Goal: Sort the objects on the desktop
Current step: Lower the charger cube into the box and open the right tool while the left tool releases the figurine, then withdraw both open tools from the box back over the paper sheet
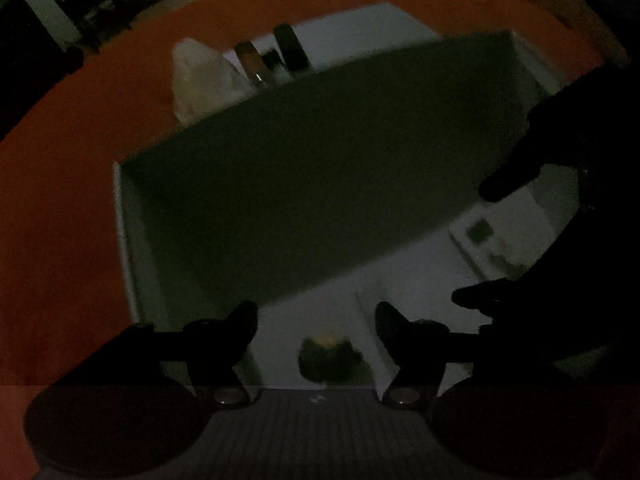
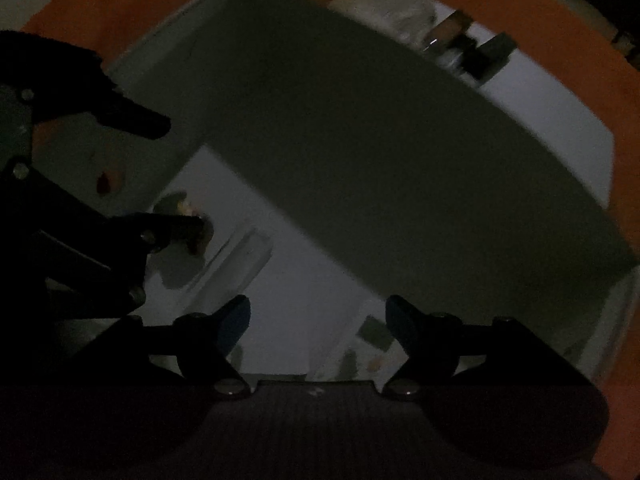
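Note:
The frames are very dark. A white compartmented box (image 1: pixel 128 240) sits on an orange cloth, and a large grey-green flat panel (image 1: pixel 320 168) lies slanted across it. My left gripper (image 1: pixel 316 328) hangs open above a small compartment holding a green and yellow object (image 1: pixel 332 360); nothing is between its fingers. My right gripper (image 2: pixel 318 320) is open too, above a white item with a green square (image 2: pixel 376 332). Each gripper shows as a black silhouette in the other's view: the right gripper (image 1: pixel 472 244), the left gripper (image 2: pixel 184 176).
At the box's far end stand a few small dark bottles (image 1: pixel 276 60) beside a crumpled pale bag (image 1: pixel 200 80). Orange cloth (image 1: pixel 60 200) surrounds the box. A small reddish item (image 2: pixel 108 180) lies near the left gripper. A white frame (image 1: pixel 40 0) stands beyond the table.

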